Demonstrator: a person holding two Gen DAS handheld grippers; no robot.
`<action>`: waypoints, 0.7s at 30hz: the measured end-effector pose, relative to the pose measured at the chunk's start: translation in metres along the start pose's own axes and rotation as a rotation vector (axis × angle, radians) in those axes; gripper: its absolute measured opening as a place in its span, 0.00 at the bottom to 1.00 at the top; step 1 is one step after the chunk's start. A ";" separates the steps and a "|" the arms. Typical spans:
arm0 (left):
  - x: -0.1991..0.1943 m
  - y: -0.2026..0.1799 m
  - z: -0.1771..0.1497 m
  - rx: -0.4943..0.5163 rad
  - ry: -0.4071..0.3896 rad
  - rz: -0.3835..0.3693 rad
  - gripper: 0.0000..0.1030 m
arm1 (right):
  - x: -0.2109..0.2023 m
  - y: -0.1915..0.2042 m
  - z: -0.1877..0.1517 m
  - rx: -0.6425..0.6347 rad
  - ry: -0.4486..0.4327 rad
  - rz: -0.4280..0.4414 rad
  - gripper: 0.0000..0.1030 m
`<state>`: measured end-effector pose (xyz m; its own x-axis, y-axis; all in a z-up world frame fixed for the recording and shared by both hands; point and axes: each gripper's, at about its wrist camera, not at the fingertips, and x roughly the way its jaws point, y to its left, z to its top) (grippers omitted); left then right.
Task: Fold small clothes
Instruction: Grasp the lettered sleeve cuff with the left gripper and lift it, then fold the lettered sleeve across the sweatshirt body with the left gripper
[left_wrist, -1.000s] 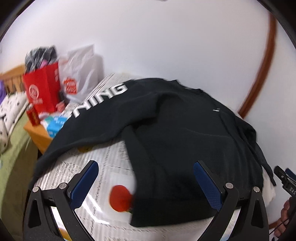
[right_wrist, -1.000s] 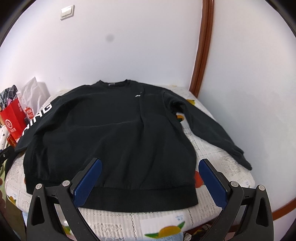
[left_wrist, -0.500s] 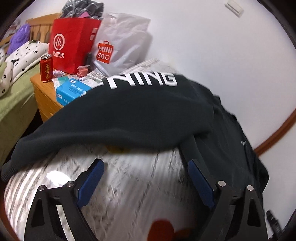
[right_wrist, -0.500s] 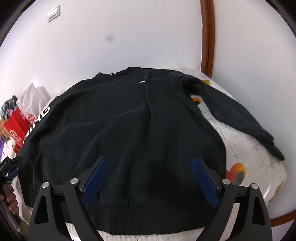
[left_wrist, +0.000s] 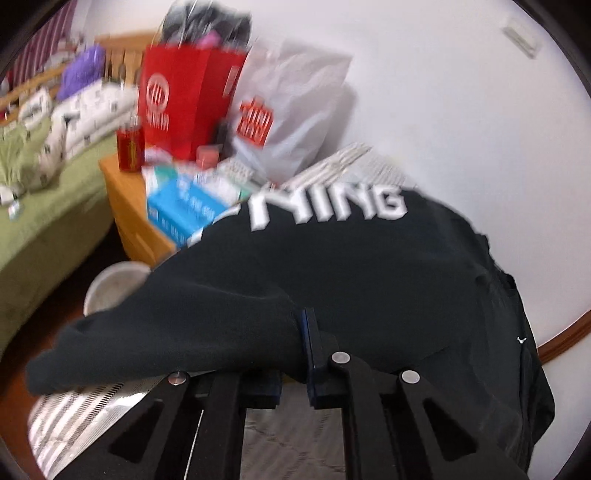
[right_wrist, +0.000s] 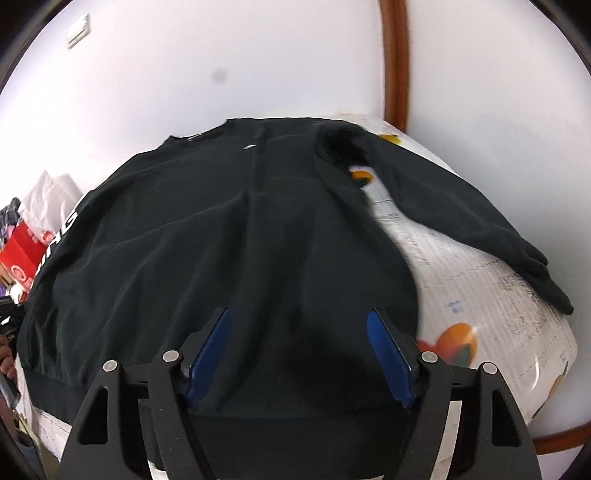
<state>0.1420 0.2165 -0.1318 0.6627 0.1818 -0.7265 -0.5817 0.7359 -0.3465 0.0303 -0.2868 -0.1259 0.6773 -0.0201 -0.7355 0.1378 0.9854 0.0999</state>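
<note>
A black sweatshirt (right_wrist: 240, 240) lies spread face up on a table with a printed cover (right_wrist: 480, 295). Its left sleeve (left_wrist: 221, 314) carries white letters (left_wrist: 332, 206). My left gripper (left_wrist: 295, 350) is shut on this sleeve near the cuff end, with the cloth draped over the left finger. My right gripper (right_wrist: 299, 354) is open, its blue pads (right_wrist: 388, 354) low over the sweatshirt's lower body near the hem. The right sleeve (right_wrist: 461, 218) lies stretched out towards the table's right edge.
A wooden bedside cabinet (left_wrist: 125, 206) left of the table holds a red paper bag (left_wrist: 184, 103), a white plastic bag (left_wrist: 295, 110), a red can (left_wrist: 129, 147) and a blue box (left_wrist: 184, 210). A bed with a green cover (left_wrist: 44, 206) lies beyond. White walls stand close behind.
My left gripper has closed on the left sleeve, having been open over the table half a second ago. My right gripper has moved forward and lower over the sweatshirt's hem, jaws narrowing a little.
</note>
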 end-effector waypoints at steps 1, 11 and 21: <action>-0.007 -0.008 0.002 0.016 -0.023 0.000 0.09 | 0.001 -0.004 0.001 -0.007 -0.002 -0.004 0.72; -0.054 -0.139 0.001 0.274 -0.124 -0.127 0.06 | -0.009 -0.029 0.005 -0.056 -0.079 0.029 0.72; -0.031 -0.275 -0.054 0.518 -0.057 -0.238 0.06 | -0.001 -0.061 -0.003 -0.014 -0.066 0.052 0.72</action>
<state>0.2562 -0.0268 -0.0463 0.7800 -0.0033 -0.6257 -0.1162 0.9818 -0.1500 0.0190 -0.3463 -0.1338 0.7297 0.0202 -0.6834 0.0916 0.9877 0.1271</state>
